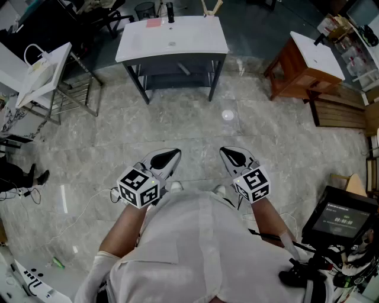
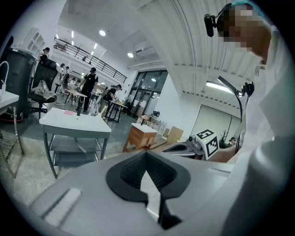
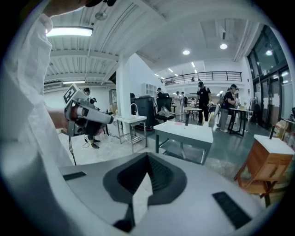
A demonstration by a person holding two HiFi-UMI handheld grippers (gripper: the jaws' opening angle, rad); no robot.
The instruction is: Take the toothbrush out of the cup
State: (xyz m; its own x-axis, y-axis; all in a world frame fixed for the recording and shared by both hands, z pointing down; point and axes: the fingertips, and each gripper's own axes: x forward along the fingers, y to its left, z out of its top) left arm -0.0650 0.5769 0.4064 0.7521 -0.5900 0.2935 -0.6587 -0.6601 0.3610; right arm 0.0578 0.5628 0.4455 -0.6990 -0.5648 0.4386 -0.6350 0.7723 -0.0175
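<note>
A dark cup [image 1: 170, 12] stands at the far edge of a white table [image 1: 177, 41], next to a pink patch [image 1: 153, 23]. It is too small for me to make out a toothbrush in it. Both grippers are held close to my body, well short of the table. My left gripper [image 1: 169, 158] and right gripper [image 1: 234, 157] point forward side by side, both shut and empty. The left gripper view shows its shut jaws [image 2: 146, 154] with the table [image 2: 76, 120] and cup [image 2: 79, 109] far off. In the right gripper view its jaws [image 3: 147, 159] are shut too, and the table [image 3: 184, 129] is distant.
A white basin stand [image 1: 44, 68] is at the left and a wooden cabinet with a white top [image 1: 302, 68] at the right. A screen on a stand [image 1: 340, 222] is close by on my right. Cables [image 1: 23, 192] lie on the marble floor. People stand far behind the table.
</note>
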